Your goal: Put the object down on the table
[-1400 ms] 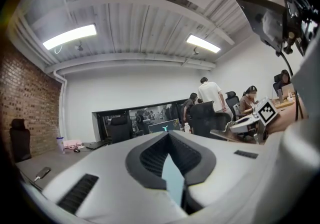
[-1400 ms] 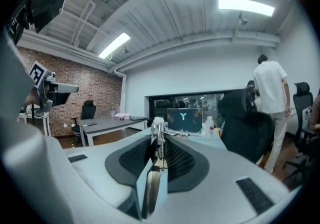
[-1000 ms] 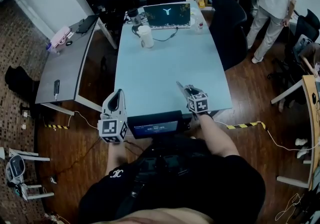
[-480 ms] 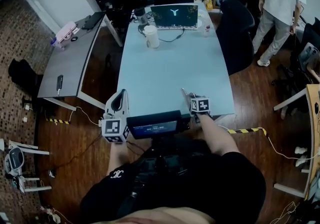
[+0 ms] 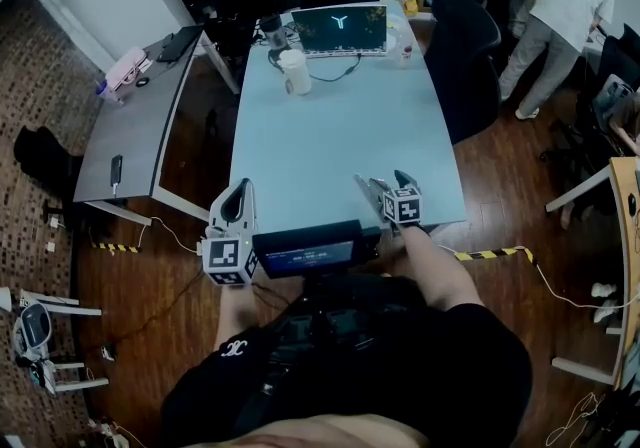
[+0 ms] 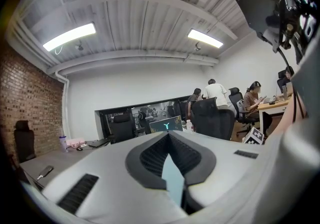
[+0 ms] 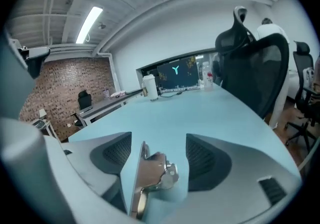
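A shiny metal clip [image 7: 150, 178] lies between the jaws of my right gripper [image 7: 155, 153], close to the left one, low over the pale blue table [image 5: 330, 136]. Those jaws are opening and stand wide apart; the pads do not press on the clip. In the head view the right gripper [image 5: 390, 183] sits near the table's front right edge, and the clip [image 5: 366, 186] shows as a thin sliver at its left jaw. My left gripper [image 5: 237, 201] hovers at the table's front left corner. Its jaws [image 6: 168, 135] are shut with nothing in them.
At the table's far end are a laptop [image 5: 348, 29], a white cup [image 5: 294, 72] and a small bottle [image 5: 403, 46]. A black office chair [image 5: 465, 46] stands at the right side. A grey side desk [image 5: 140, 116] stands left. A person [image 5: 555, 6] bends over at the back right.
My right gripper's jaws have spread apart from the metal clip they were closed on. Both grippers have stayed nearly in place. The person at the back right has shifted.
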The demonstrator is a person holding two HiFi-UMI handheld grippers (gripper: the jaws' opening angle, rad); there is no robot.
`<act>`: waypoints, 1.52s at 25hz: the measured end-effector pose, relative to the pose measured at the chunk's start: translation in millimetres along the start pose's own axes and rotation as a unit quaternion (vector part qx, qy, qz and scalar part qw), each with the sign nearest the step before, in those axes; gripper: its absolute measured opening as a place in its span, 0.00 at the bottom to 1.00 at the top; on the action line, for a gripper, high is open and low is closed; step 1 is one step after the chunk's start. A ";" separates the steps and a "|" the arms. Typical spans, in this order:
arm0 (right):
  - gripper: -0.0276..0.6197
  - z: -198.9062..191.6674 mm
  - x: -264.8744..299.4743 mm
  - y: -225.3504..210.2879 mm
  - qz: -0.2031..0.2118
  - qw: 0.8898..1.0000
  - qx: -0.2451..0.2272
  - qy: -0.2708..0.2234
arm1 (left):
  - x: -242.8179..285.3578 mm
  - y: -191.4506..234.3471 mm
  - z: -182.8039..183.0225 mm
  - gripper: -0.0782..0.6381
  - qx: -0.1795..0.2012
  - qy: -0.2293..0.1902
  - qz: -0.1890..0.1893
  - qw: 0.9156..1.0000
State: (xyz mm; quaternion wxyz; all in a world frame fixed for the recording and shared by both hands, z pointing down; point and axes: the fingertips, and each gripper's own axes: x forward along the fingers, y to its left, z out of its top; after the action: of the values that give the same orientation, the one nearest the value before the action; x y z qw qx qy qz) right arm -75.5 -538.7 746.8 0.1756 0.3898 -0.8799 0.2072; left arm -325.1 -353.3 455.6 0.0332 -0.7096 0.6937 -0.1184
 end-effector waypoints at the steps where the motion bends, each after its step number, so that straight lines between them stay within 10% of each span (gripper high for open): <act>1: 0.58 13.1 -6.3 -2.6 -0.006 1.000 -0.007 -0.021 | 0.7 -1.8 -0.4 0.12 -0.001 0.000 -0.002 1.000; 6: 0.57 102.2 -53.4 5.6 -0.019 0.987 -0.084 -0.133 | 7.3 -6.4 1.2 0.12 0.001 -0.002 -0.013 1.000; 12: 0.48 206.5 -147.6 33.7 -0.058 0.940 -0.184 -0.281 | 12.4 -10.7 7.1 0.12 0.001 -0.009 -0.019 1.000; 17: 0.12 241.2 -218.3 36.1 -0.103 0.916 -0.203 -0.331 | 19.3 -20.7 10.8 0.12 -0.001 -0.013 -0.017 1.000; 38: 0.01 241.4 -337.6 0.4 -0.083 0.896 -0.190 -0.393 | -17.9 -90.4 30.9 0.12 0.017 -0.031 0.015 0.999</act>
State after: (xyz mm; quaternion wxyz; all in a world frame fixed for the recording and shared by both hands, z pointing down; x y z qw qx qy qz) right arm 102.7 -452.6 382.1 -0.0971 0.4703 -0.8643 -0.1496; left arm -230.4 -336.0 442.6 0.0689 -0.7014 0.7011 -0.1079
